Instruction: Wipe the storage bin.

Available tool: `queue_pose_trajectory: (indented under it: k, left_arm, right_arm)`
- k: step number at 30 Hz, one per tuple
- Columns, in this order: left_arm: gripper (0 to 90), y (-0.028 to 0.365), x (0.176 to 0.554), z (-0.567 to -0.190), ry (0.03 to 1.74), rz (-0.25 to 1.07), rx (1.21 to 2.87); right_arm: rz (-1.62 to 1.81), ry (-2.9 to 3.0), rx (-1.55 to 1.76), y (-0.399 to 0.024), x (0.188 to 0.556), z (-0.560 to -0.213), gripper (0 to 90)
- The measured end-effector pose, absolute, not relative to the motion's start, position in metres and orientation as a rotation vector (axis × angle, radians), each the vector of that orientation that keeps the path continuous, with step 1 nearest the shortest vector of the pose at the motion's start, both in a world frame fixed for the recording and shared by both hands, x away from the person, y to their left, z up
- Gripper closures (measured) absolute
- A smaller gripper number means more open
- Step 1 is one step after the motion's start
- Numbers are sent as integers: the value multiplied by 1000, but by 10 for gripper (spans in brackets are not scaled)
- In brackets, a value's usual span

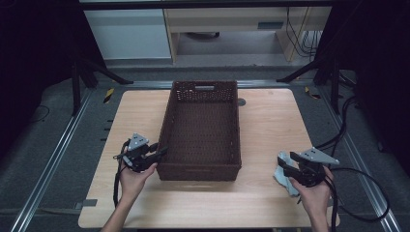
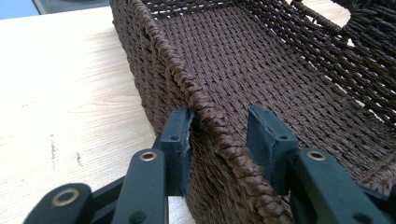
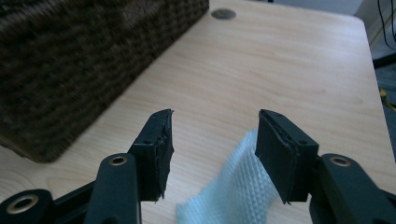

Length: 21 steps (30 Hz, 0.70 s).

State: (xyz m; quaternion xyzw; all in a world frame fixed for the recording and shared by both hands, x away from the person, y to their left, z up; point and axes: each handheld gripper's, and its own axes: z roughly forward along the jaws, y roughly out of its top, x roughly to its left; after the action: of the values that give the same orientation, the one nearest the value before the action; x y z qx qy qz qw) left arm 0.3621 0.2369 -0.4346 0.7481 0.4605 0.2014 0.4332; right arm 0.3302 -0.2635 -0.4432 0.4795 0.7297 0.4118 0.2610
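Currently I count one dark brown woven rectangular basket [image 1: 200, 130] mid-tabletop [image 1: 270, 125], my left tongs [image 2: 219, 135] straddling its rim, clamping unclear. One pale blue cloth [image 3: 233, 191] lying under released right tongs [image 3: 212, 154].

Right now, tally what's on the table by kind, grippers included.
Dark brown woven rectangular basket: 1
Pale blue woven cloth: 1
Black two-jaw grippers, left gripper and right gripper: 2
Total: 4
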Motion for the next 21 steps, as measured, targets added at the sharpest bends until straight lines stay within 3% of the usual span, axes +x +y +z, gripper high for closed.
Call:
queue_pose_trajectory:
  k: [21]
  left_arm:
    - [627,235,361,-433,1152,515,1877]
  right_arm:
    - [1200,2024,1227,-231,333,-429,457]
